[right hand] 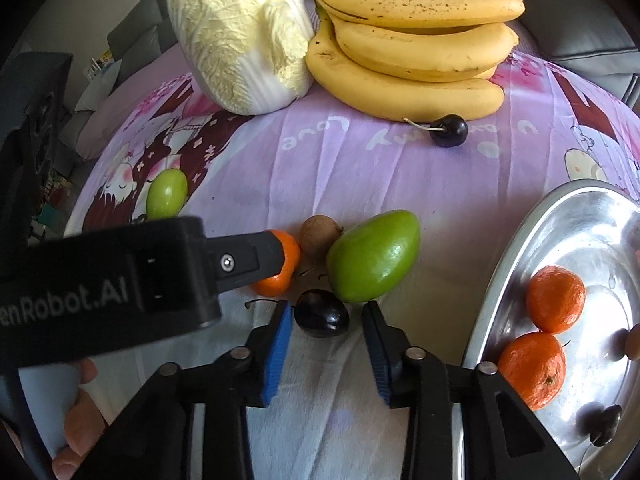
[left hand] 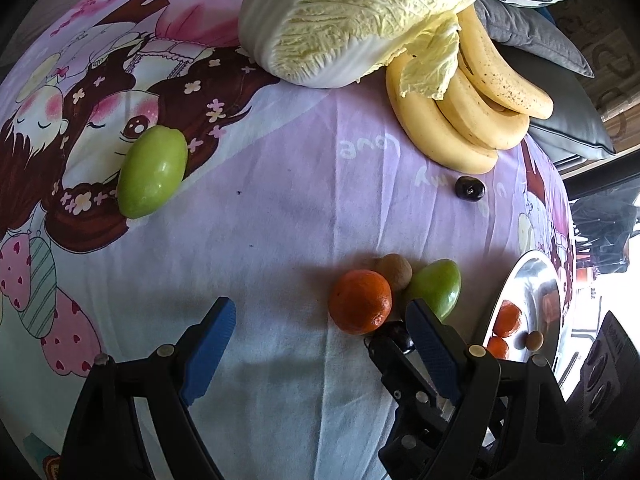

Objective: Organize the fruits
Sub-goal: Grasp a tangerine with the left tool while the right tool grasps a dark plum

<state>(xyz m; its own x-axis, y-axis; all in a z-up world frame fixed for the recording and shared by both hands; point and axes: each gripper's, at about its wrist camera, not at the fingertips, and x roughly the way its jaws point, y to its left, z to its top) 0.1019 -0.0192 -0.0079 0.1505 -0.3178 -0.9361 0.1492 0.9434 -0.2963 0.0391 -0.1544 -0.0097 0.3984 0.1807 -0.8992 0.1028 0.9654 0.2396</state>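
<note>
A cluster of small fruits lies on the purple printed cloth: a tangerine (left hand: 360,301) (right hand: 280,268), a brown longan-like fruit (left hand: 394,270) (right hand: 319,233), a green fruit (left hand: 438,287) (right hand: 374,255) and a dark cherry (right hand: 322,313). My right gripper (right hand: 326,322) is open, its blue pads on either side of the cherry, not touching it. My left gripper (left hand: 320,320) is open and empty, left of the tangerine. A steel plate (right hand: 516,256) (left hand: 520,276) at right holds two tangerines (right hand: 554,298), a small brown fruit and a cherry.
A second green fruit (left hand: 154,172) (right hand: 167,194) lies far left. A bunch of bananas (left hand: 464,120) (right hand: 412,48), a napa cabbage (left hand: 348,20) (right hand: 240,36) and a lone cherry (left hand: 469,189) (right hand: 451,130) sit at the back. Grey cushions (left hand: 548,40) lie behind.
</note>
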